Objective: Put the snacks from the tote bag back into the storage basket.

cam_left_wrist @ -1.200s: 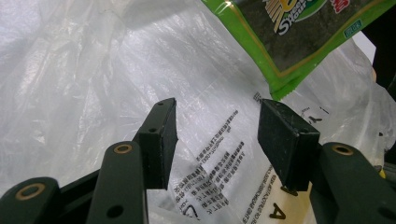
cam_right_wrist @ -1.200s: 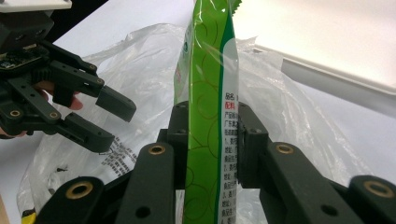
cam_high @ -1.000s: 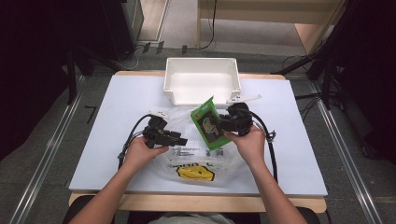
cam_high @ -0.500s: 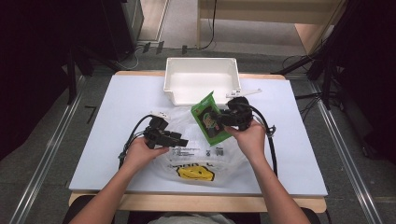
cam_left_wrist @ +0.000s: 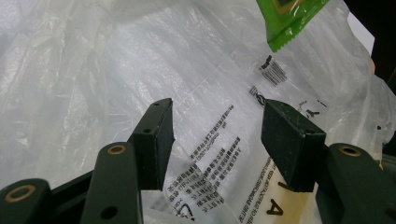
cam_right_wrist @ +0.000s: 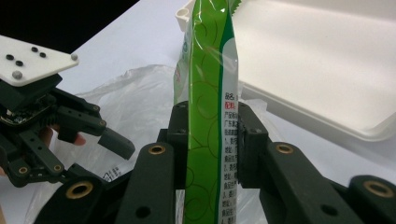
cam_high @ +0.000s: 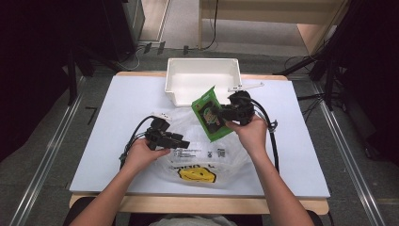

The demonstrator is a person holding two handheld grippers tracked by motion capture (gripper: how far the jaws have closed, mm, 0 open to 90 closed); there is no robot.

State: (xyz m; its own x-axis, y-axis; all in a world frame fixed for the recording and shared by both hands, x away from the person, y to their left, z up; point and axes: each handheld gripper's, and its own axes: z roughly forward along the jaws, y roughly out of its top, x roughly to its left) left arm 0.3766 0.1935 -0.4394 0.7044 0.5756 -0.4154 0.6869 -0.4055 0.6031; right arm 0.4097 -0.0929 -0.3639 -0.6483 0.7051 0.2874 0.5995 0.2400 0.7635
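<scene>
right gripper (cam_high: 225,114) pinching green snack pouch (cam_high: 210,114) at mid-body, just in front of white bin (cam_high: 203,66); looks light, crinkly, slippery; left gripper (cam_left_wrist: 215,135) spread over plastic bag (cam_high: 197,155)

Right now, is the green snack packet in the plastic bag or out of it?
Out: the right claw holds the green snack packet above the plastic bag.

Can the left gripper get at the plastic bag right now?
Probably yes. The left gripper hangs with open jaws just over the plastic bag, and nothing lies between them. The green packet is held clear of it in the right gripper, toward the white bin.
</scene>
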